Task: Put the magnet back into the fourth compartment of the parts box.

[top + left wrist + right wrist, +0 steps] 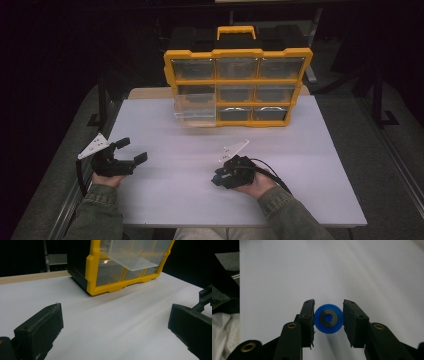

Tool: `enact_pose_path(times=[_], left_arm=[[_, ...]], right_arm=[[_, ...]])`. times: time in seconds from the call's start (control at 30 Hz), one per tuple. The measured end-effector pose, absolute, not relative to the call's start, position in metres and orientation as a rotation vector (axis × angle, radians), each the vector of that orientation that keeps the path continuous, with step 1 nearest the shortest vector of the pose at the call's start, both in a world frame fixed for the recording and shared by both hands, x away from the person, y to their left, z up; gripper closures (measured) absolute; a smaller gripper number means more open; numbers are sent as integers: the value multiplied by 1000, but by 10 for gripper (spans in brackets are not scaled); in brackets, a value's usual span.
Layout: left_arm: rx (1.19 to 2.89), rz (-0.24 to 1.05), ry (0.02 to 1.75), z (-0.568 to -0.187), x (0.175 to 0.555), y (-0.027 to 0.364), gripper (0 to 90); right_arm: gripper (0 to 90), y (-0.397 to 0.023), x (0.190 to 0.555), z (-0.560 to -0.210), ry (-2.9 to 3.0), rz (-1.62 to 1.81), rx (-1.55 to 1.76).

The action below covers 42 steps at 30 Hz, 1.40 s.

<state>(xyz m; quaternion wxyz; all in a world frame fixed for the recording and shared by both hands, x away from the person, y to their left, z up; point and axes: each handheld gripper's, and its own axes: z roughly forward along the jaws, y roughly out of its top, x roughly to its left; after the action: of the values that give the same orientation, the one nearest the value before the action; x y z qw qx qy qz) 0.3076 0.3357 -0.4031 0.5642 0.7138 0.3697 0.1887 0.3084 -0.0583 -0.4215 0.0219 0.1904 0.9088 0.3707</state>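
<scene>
A: White table [320, 165], dark room. Count?
B: One blue disc [328, 319], near front edge, clamped between the right gripper [329, 315] pads. One yellow organizer [238, 80] at back edge, nine drawers, one pulled out. Left gripper [131, 150] spread wide, empty.

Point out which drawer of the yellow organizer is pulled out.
The clear drawer at the left of the organizer, middle row; it juts out over the table while the others sit flush.
</scene>
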Motion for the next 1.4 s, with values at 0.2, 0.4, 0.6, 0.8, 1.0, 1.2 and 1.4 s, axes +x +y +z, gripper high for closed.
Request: enact_pose_path(times=[0.2, 0.4, 0.6, 0.8, 1.0, 1.2, 1.4], left_arm=[[1677, 441, 866, -403, 307, 335, 0], [1672, 439, 867, -402, 307, 335, 0], [1665, 438, 869, -402, 307, 335, 0], [1665, 440, 870, -402, 307, 335, 0], [1666, 439, 871, -402, 307, 335, 0], [1664, 443, 872, -402, 307, 336, 0], [1663, 442, 869, -402, 307, 336, 0]], right_arm=[[608, -62, 310, -408, 2808, 1172, 579], [608, -62, 313, -394, 2811, 1167, 563], [607, -63, 317, -384, 2799, 1190, 561], [607, -60, 319, -372, 2797, 1175, 535], [607, -59, 322, -361, 2793, 1183, 535], [608, -59, 328, -351, 2780, 1201, 532], [608, -59, 330, -340, 2756, 1199, 522]])
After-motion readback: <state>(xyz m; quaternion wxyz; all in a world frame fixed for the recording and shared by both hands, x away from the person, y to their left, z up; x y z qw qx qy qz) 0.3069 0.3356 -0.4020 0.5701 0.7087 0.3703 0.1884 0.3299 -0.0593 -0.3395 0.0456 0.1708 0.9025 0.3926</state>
